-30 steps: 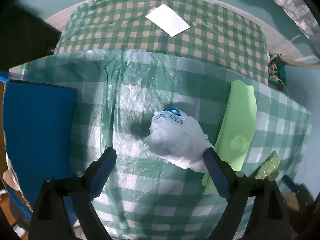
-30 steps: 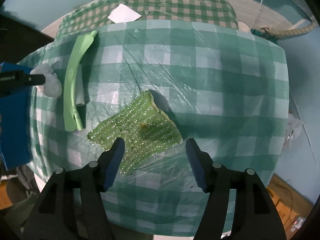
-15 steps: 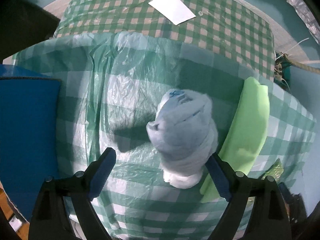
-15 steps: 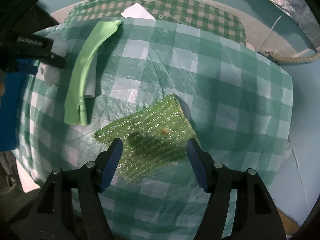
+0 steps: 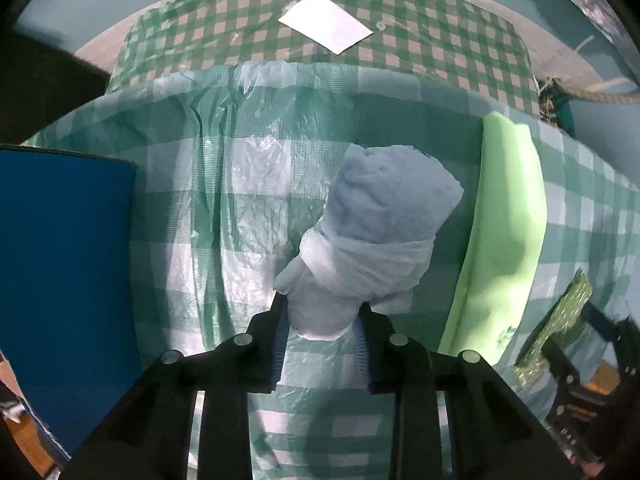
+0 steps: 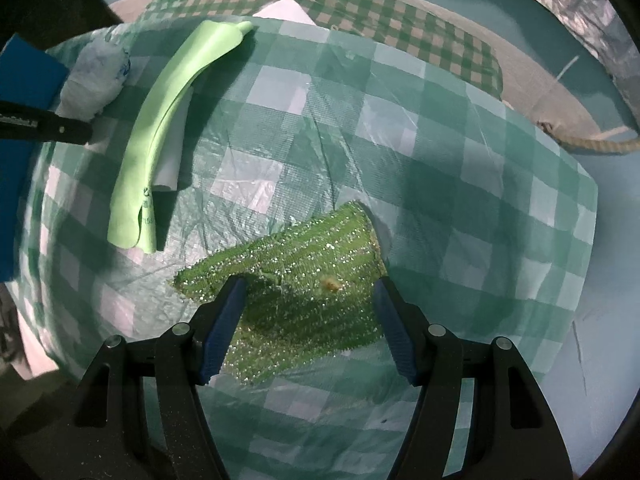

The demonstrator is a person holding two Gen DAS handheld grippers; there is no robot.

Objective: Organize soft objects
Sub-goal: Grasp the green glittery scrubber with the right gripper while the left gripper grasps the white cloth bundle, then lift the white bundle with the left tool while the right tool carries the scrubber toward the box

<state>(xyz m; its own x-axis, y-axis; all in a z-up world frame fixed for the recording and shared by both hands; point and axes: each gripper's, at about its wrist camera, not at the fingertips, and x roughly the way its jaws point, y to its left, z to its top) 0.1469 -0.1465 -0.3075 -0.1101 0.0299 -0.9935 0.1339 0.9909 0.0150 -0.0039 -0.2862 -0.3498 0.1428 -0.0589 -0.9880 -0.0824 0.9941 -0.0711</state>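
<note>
My left gripper (image 5: 322, 314) is shut on the near end of a pale blue-white bundle (image 5: 376, 232), a soft roll wrapped in thin white plastic; the bundle also shows in the right wrist view (image 6: 96, 80). A light green foam sheet (image 5: 508, 224) lies just right of it and shows in the right wrist view (image 6: 172, 120). My right gripper (image 6: 308, 304) is open, its jaws either side of a glittery green scrubbing cloth (image 6: 304, 292) lying on the table; the cloth also shows at the right edge of the left wrist view (image 5: 556, 324).
A green-and-white checked plastic cloth (image 6: 460, 184) covers the table. A blue box (image 5: 60, 272) stands at the left edge. Behind is a second checked surface (image 5: 440, 48) with a white card (image 5: 326, 22). A rope (image 6: 588, 144) lies at the right.
My left gripper has closed on the near end of the bundle, which had lain between open jaws. My right gripper has moved closer over the green cloth and stays open.
</note>
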